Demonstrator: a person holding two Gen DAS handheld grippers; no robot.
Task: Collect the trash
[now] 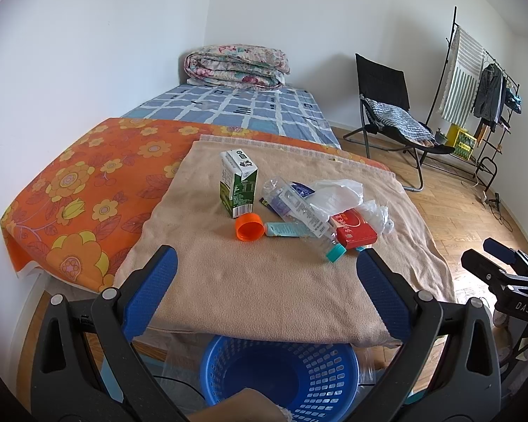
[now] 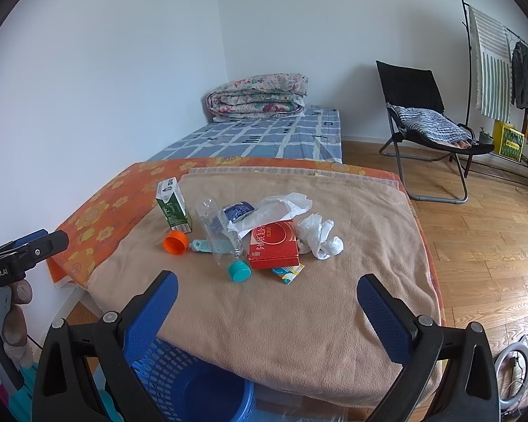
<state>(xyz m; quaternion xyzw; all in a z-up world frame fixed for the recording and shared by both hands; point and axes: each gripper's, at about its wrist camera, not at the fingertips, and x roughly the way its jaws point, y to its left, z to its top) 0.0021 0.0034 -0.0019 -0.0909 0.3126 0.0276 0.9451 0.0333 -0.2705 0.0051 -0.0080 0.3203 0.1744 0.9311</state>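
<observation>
Both tongs, left tongs [image 1: 265, 270] and right tongs [image 2: 267, 292], gape wide, empty, above the blue basket [image 1: 281, 369]; beyond the basket, trash on the beige blanket [image 2: 299, 309]: teal-capped bottle [image 2: 221, 235], red box [image 2: 274, 246], carton [image 1: 238, 188]; nothing collected, so reach first.

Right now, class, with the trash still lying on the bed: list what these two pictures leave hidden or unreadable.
- Blue basket: in both views the tan blanket hides its far rim, and the frame edge and gripper arms crop its near side.
- Small print on the milk carton and red box: too small in both views.
- Teal tube: partly under the clear bottle.
</observation>
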